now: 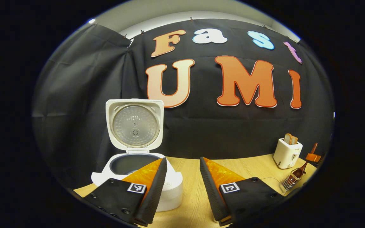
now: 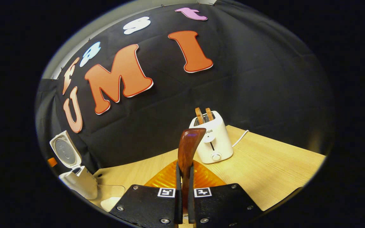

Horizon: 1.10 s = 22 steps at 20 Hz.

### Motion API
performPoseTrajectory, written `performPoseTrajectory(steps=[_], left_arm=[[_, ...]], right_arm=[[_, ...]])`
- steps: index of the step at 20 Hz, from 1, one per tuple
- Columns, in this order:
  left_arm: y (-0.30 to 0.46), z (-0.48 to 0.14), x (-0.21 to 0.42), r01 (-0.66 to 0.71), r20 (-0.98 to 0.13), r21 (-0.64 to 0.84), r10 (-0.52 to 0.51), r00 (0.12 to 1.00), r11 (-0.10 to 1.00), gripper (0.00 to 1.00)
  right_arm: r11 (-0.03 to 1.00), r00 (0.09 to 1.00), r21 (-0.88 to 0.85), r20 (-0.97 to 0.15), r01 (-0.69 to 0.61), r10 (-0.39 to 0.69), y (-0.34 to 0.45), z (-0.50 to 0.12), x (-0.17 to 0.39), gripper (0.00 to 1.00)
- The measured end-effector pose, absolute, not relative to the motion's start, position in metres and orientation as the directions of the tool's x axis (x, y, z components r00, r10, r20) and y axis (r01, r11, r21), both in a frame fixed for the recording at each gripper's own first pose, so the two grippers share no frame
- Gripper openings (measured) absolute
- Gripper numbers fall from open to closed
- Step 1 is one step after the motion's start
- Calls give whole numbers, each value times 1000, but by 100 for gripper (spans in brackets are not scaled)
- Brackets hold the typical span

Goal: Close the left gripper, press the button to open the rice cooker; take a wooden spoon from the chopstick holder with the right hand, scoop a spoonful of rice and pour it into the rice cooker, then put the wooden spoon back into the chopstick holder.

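Observation:
In the left gripper view the white rice cooker [image 1: 169, 186] stands at the left with its lid [image 1: 135, 125] raised upright and the grey inner pot showing. My left gripper [image 1: 182, 160] hangs open just in front of and to the right of it, holding nothing. My right gripper [image 2: 184, 164] is shut on the handle of the brown wooden spoon [image 2: 188, 144], whose end points up and forward. The left gripper view shows that gripper as an orange shape [image 1: 312, 157] at the far right, above the wire chopstick holder [image 1: 290, 181]. A brown utensil [image 1: 300, 170] rests in the holder.
A white toaster [image 2: 212, 142] with two bread slices stands at the back of the wooden table [image 2: 265, 164], its cord trailing right. A clear container with white rice [image 2: 111, 202] sits low left in the right gripper view, beside the rice cooker [image 2: 74, 180].

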<state>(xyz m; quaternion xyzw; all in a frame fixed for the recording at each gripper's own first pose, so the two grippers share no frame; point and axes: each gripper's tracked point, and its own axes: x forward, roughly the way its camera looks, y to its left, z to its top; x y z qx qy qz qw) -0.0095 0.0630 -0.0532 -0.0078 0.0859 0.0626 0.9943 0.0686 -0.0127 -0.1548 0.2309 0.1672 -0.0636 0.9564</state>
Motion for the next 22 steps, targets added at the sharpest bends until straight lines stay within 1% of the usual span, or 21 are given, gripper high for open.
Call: performPoseTrajectory(steps=[4,6,8,9,10,11,12,13,14,15,16,17,18,19,20,21,22], left_arm=[[79,-47,0,-157,-167,-6,154,974,988,70],[95,-31,11,-196,-150,-7,193,970,981,69],[108,-18,25,-209,-152,-21,203,967,978,70],[116,-7,31,-223,-148,-19,218,965,975,70],[125,2,37,-239,-143,-5,236,961,971,69],[137,11,44,-266,-135,16,266,955,964,69],[144,21,51,-279,-125,22,280,952,960,70],[149,32,59,-281,-114,26,282,953,959,70],[154,42,66,-285,-106,32,287,952,958,70],[159,54,74,-291,-89,45,294,952,956,68],[168,65,79,-315,-76,56,318,945,948,70],[174,78,86,-322,-60,69,326,944,944,68],[184,89,93,-343,-45,73,346,937,937,70],[192,103,104,-348,-31,82,351,936,934,68],[198,113,112,-364,-23,88,367,930,927,68],[205,122,120,-366,-20,93,369,929,926,68],[211,129,131,-374,-13,106,377,926,922,68]], right_arm=[[889,935,407,-351,209,-60,-14,-164,69,7],[900,941,393,-336,187,-48,-11,-160,67,11],[916,944,361,-327,173,-50,-12,-154,64,15],[926,942,337,-330,173,-56,-15,-151,61,19],[931,941,321,-334,175,-62,-19,-150,58,28],[932,939,318,-338,176,-62,-22,-147,55,31],[932,935,319,-351,174,-54,-25,-146,51,38],[933,933,319,-358,170,-48,-27,-144,48,42],[934,932,311,-358,174,-54,-33,-141,47,51],[937,931,302,-359,176,-60,-38,-137,46,53],[938,933,299,-354,178,-64,-42,-132,44,58],[939,935,297,-348,174,-64,-45,-125,42,60],[941,937,288,-341,179,-74,-49,-120,39,65],[944,940,268,-326,191,-98,-57,-111,38,68],[947,944,247,-305,204,-124,-67,-100,38,73],[949,948,234,-284,213,-142,-73,-87,38,65],[951,953,227,-263,212,-150,-76,-73,36,77]])
